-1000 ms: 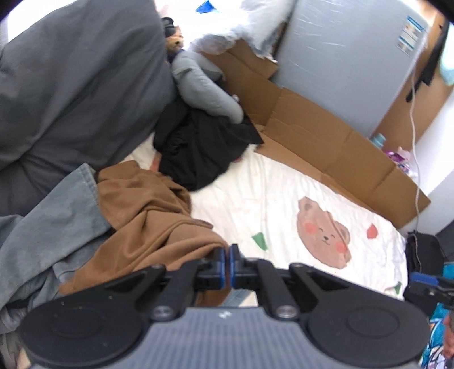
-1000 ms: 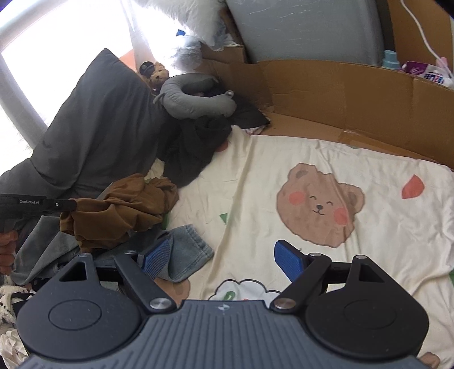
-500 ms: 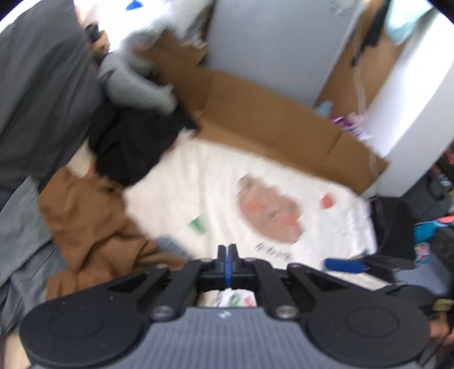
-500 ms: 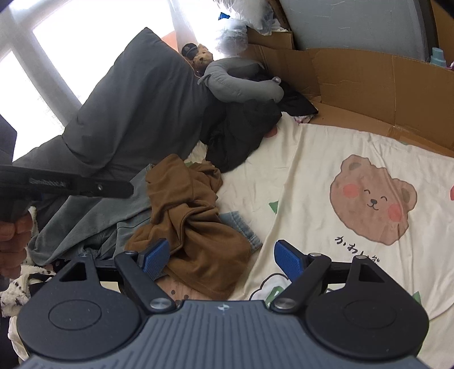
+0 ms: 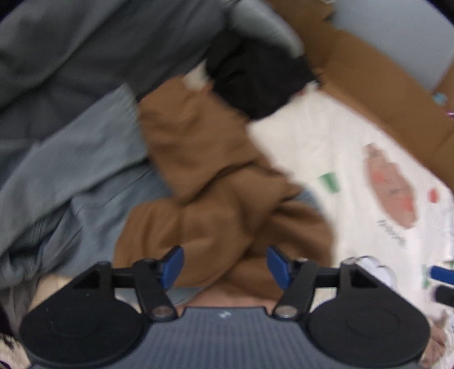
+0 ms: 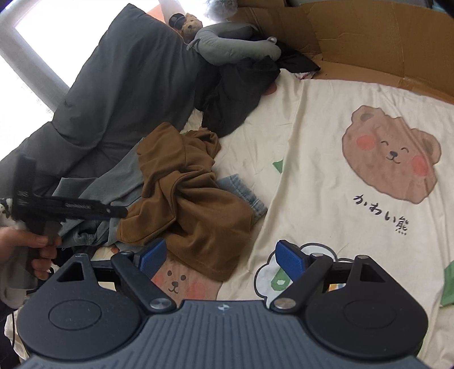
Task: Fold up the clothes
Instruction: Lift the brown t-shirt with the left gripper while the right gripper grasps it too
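A crumpled brown garment [image 6: 187, 198] lies on the cream bear-print sheet [image 6: 326, 142], over a pair of light blue jeans [image 6: 244, 193]. In the blurred left wrist view the brown garment [image 5: 221, 198] fills the middle. My left gripper [image 5: 225, 265] is open just above the garment's near edge, empty; it also shows in the right wrist view [image 6: 68, 208], held by a hand at the left. My right gripper [image 6: 222, 257] is open and empty over the garment's lower hem.
A dark grey duvet [image 6: 113, 93], a grey-green garment [image 6: 119, 181] and a black garment [image 6: 235, 96] lie left and behind. A grey neck pillow [image 6: 235, 45] and teddy bear [image 6: 190, 24] sit at the back. Cardboard [image 6: 369, 37] lines the far edge.
My left gripper was shut and has opened, and it has swung down close over the brown garment. My right gripper stayed open and moved nearer the garment's hem.
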`<state>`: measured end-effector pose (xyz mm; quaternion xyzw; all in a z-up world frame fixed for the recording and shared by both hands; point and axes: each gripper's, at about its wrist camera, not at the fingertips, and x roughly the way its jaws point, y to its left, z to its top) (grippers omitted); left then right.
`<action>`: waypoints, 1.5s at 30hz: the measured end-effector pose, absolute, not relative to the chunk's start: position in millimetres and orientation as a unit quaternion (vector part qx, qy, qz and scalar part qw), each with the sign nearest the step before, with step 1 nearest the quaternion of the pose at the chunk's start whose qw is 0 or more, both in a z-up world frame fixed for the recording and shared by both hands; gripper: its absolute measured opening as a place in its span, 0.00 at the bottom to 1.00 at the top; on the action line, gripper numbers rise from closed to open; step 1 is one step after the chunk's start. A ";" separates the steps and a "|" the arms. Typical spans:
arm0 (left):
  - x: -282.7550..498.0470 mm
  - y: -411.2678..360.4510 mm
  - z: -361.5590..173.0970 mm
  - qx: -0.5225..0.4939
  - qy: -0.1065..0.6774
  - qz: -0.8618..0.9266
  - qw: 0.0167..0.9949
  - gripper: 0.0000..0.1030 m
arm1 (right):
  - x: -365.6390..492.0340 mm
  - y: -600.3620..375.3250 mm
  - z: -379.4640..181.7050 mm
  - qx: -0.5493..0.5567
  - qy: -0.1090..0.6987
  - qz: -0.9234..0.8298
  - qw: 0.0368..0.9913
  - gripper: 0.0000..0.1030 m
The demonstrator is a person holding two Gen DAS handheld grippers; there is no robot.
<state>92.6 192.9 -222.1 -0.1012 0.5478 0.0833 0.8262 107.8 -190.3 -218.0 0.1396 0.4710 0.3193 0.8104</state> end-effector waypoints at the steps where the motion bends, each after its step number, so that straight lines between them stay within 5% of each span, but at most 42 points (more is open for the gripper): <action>1: 92.7 198.8 -231.9 -0.107 0.553 0.097 0.821 0.67 | 108.7 -190.0 -222.4 0.146 0.473 0.323 0.807 0.86; 5: 89.2 225.1 -266.0 -0.172 0.556 0.154 0.798 0.77 | 109.6 -186.7 -238.7 0.160 0.480 0.338 0.794 0.85; 12: 68.7 259.2 -300.0 -0.344 0.491 0.218 0.770 0.75 | 109.4 -175.2 -269.6 0.203 0.501 0.352 0.764 0.85; 15: 67.4 261.1 -306.6 -0.363 0.482 0.218 0.767 0.44 | 107.9 -167.0 -276.9 0.205 0.505 0.363 0.756 0.84; 17: 67.5 260.4 -306.2 -0.376 0.472 0.199 0.772 0.08 | 107.9 -162.5 -278.8 0.209 0.502 0.369 0.753 0.83; 23: 65.8 231.7 -284.4 -0.331 0.483 0.135 0.800 0.05 | 117.5 -145.9 -281.9 0.231 0.492 0.381 0.748 0.83; 29: 56.2 196.3 -261.8 -0.290 0.499 0.061 0.814 0.05 | 150.9 -124.2 -284.1 0.279 0.480 0.383 0.738 0.77; 36: 28.1 192.5 -269.2 -0.291 0.537 0.072 0.788 0.08 | 173.6 -98.0 -285.4 0.262 0.473 0.399 0.740 0.59; 41: 32.3 197.1 -260.7 -0.262 0.551 0.118 0.784 0.52 | 175.6 -73.9 -300.8 0.262 0.493 0.403 0.725 0.51; 45: 52.0 203.0 -242.6 -0.243 0.526 0.118 0.807 0.63 | 184.2 -46.6 -317.6 0.243 0.512 0.397 0.722 0.47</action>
